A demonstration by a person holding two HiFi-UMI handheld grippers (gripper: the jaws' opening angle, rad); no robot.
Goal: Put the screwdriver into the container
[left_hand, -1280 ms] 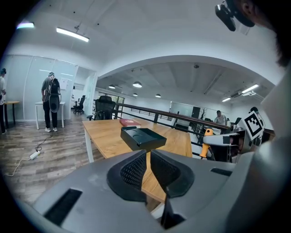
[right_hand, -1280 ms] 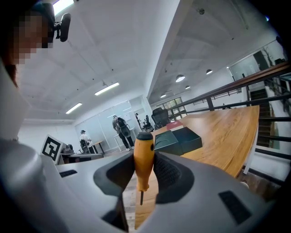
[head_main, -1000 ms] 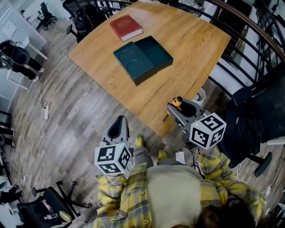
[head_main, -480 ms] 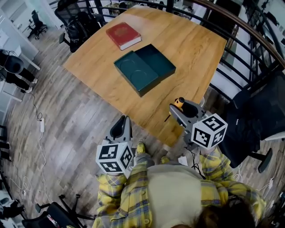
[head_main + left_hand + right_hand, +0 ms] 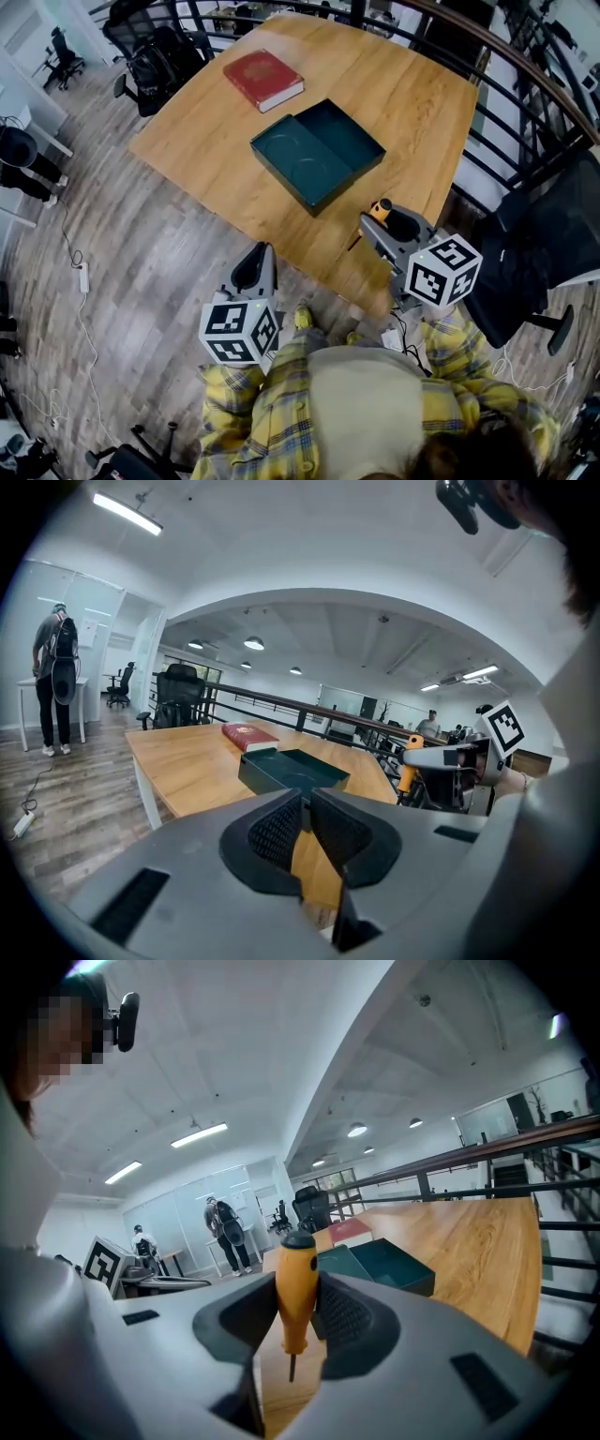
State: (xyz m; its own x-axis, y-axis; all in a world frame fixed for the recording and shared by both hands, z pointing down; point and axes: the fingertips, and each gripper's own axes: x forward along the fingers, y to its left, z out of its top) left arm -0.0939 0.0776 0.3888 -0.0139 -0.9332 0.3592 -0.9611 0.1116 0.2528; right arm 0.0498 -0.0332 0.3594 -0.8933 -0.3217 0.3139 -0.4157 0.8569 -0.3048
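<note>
L gripper (image 5: 306, 819) jaws clenched together, nothing between, off the desk (image 5: 412, 103) edge on the person's side of the container (image 5: 319, 156), red book (image 5: 264, 78) beyond container, R gripper (image 5: 300, 1314) clamped on orange-handled screwdriver (image 5: 294, 1283), upright, tip down, short of container

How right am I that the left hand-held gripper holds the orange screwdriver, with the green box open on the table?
Wrong side: the right hand-held gripper holds the orange screwdriver, as the right gripper view shows. The green box is indeed open on the table.
</note>
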